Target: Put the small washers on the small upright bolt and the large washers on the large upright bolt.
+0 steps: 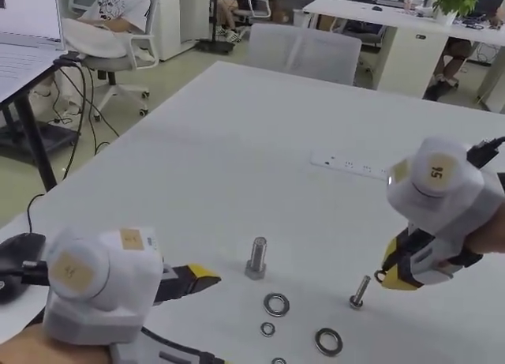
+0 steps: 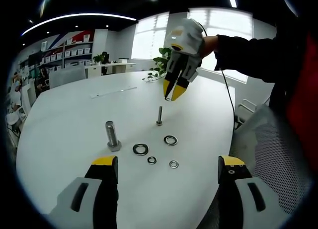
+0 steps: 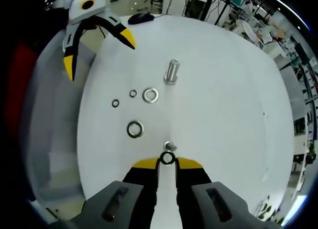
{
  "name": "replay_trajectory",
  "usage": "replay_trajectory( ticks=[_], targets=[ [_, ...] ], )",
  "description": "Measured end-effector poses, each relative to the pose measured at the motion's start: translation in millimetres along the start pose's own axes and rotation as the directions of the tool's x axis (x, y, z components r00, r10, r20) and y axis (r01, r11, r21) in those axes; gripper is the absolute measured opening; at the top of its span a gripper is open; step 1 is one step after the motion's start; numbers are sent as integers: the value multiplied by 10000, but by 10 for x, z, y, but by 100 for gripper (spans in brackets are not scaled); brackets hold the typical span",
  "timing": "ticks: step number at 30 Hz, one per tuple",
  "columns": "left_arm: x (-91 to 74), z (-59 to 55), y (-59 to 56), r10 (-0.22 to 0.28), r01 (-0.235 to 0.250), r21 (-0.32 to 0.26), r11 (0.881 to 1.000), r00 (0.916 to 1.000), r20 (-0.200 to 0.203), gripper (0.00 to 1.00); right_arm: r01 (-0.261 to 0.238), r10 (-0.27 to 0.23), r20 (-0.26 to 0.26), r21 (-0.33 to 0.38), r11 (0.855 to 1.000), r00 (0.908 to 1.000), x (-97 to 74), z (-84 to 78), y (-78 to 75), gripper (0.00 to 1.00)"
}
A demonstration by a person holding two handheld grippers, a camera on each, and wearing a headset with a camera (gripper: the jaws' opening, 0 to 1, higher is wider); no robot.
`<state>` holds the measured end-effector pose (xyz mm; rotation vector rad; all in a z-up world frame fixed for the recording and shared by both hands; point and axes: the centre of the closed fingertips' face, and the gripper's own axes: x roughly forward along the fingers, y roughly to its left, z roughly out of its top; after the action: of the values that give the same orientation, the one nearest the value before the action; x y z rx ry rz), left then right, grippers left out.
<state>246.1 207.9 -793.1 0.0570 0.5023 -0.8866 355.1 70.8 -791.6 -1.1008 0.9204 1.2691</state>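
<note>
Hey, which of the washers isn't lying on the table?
The small washer clamped in the right gripper's jaws, close to the small bolt. The other four washers lie flat on the table.

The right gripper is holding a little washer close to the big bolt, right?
No. The right gripper holds a small washer, but close to the small bolt; the big bolt stands farther off. The right gripper view shows it.

Left gripper (image 2: 168,162) wide open, right gripper (image 2: 172,97) above small bolt (image 2: 159,114), four washers (image 2: 140,149) beside large bolt (image 2: 112,135)
</note>
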Motion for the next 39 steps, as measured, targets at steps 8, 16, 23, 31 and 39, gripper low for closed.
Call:
replay_trajectory(
  ticks=[8, 16, 23, 31, 39],
  targets=[
    [1, -18, -6, 30, -30, -33, 10000, 10000, -21, 82, -130, 130, -75, -14, 9999, 9999, 94, 12, -1, 14],
    [1, -36, -11, 59, -59, -62, 10000, 10000, -48, 82, -240, 240, -128, -47, 9997, 9996, 160, 21, -5, 14],
    [-1, -40, -7, 80, -81, -107, 9999, 10000, -57, 82, -323, 322, -197, -41, 9995, 9993, 204, 8, -19, 14],
    [5, -35, 7, 97, -98, -126, 9999, 9999, -75, 82, -380, 379, -262, -38, 9993, 9989, 239, -10, -56, 14],
    [10, -31, 17, 105, -106, -149, 9998, 9999, -100, 82, -442, 442, -302, 7, 9990, 9986, 299, -28, -83, 14]
  ],
)
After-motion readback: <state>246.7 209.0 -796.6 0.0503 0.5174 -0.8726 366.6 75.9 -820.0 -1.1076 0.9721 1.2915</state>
